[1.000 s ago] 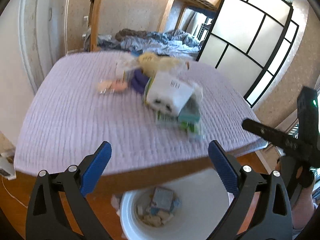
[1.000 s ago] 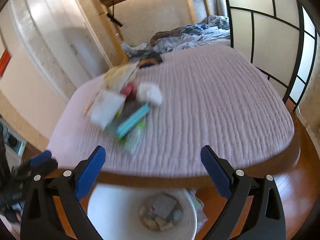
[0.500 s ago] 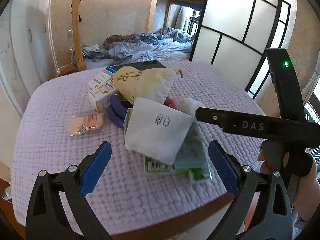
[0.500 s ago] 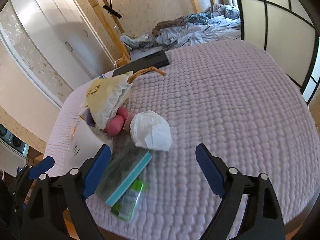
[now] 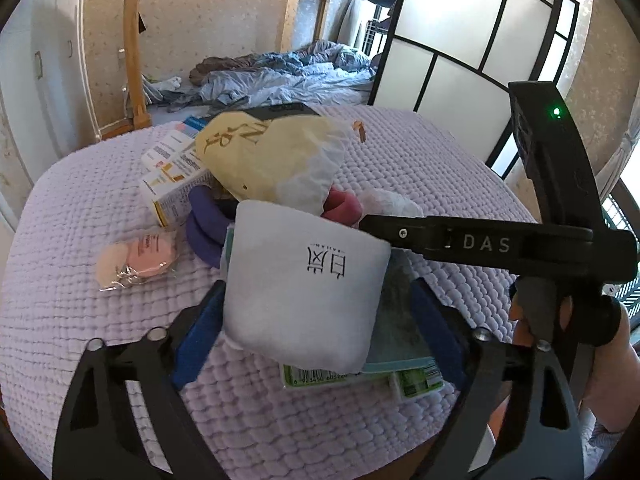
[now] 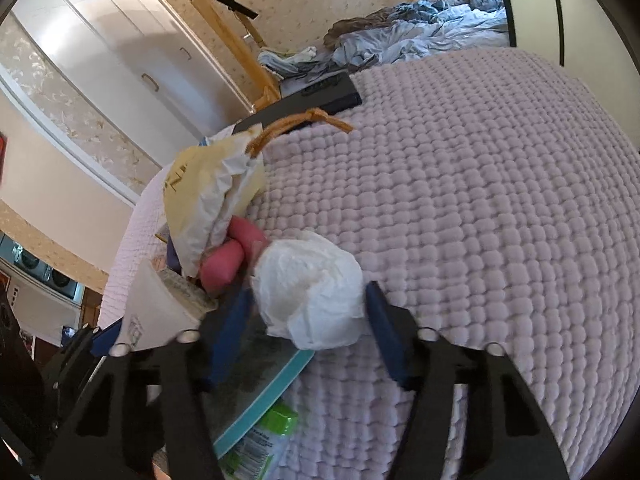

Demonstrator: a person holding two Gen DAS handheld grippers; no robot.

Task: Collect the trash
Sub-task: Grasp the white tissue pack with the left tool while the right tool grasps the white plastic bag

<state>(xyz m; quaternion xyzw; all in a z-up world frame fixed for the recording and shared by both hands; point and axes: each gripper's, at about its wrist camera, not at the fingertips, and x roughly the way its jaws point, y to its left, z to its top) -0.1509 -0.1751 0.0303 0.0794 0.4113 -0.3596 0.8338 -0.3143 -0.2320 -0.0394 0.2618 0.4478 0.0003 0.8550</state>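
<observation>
White crumpled tissue [image 6: 310,292] sits between the blue pads of the right hand-held gripper [image 6: 308,320], on the lilac quilted tabletop [image 6: 480,200]. Its jaws have just been closing and now bracket the wad closely; whether the pads already press it I cannot tell. The tissue looks feather-light and soft, so it should crush rather than resist. A hold across its middle seems best, since a loose edge could tear or slip out.

Between the pads of the left hand-held gripper [image 5: 316,320] lies a white pouch [image 5: 304,288], atop a teal pack [image 5: 396,336] and a green packet [image 5: 412,380]. Its jaws have also just been closing, yet remain apart, the pads flanking the pouch without a clear pinch. The pouch looks soft, light and a little slippery; a grip across its full width should hold it.

Beyond the left pads lie a yellow bag [image 5: 256,156], a box [image 5: 172,172], a purple ring [image 5: 204,224] and a pink wrapper [image 5: 140,256].

A second ago both views showed a white bin below the tabletop edge, with the pile well ahead. Now the bin is out of view and each set of jaws sits around its piece.
</observation>
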